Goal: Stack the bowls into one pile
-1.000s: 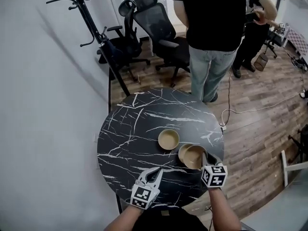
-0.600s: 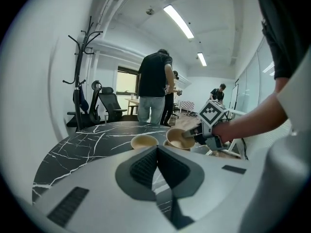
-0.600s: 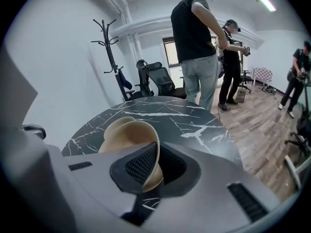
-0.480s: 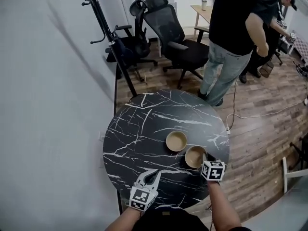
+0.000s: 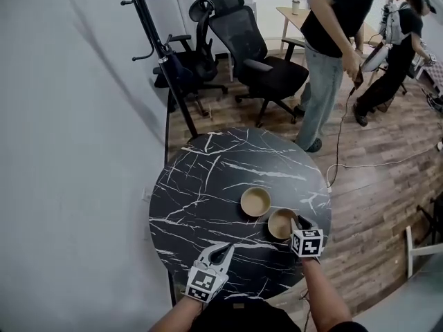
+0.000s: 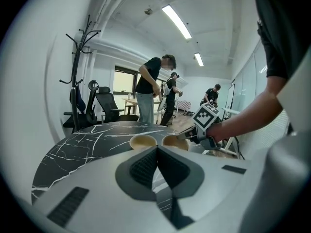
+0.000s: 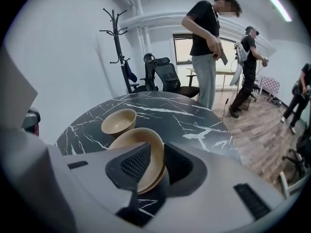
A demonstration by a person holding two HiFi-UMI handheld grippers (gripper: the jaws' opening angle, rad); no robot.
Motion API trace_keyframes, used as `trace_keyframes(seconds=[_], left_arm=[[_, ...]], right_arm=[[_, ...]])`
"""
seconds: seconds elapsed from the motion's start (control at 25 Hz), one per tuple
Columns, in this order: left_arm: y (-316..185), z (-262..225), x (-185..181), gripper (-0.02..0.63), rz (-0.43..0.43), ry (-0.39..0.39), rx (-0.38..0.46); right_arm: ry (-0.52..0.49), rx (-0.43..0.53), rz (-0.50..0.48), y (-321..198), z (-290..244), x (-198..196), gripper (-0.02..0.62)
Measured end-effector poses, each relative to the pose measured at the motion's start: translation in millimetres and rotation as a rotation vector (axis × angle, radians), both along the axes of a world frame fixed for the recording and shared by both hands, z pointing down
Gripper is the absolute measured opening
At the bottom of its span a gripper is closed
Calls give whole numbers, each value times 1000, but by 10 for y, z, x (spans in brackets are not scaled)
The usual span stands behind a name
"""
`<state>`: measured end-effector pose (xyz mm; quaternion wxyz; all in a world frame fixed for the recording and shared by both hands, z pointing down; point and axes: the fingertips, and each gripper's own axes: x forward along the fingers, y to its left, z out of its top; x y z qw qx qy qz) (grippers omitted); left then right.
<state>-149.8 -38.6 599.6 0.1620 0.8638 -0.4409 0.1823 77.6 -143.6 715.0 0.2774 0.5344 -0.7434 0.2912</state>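
Two tan bowls sit nested as a stacked pair on the round black marble-patterned bench, near its right edge. A third, lone bowl stands upright just beside the pair, toward the middle of the bench and apart from it. The right gripper points down at the near rim of the stacked pair. In the right gripper view its jaws have just been opening and now stand spread, with the rim of the stacked pair between them, one pad over the inside and one outside, not clamped on it. The lone bowl shows beyond. The left gripper hovers low over the near part of the bench, well apart from the bowls. Its jaws are pressed together with nothing between them, as the left gripper view shows.
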Motion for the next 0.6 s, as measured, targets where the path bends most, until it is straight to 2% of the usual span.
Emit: trace_keyframes(seconds=[0.32,0.4,0.6], left_arm=[[43,-64,115,11,36,9,4],[45,-84,127,11,45,7,11],[-25,-103,116,11,40,13,26]], right_arm=[[50,79,-43,62,-282,72,106],[35,114,-53,121,-418,55,94],[-45,243,-52,273,-874,-10,9]])
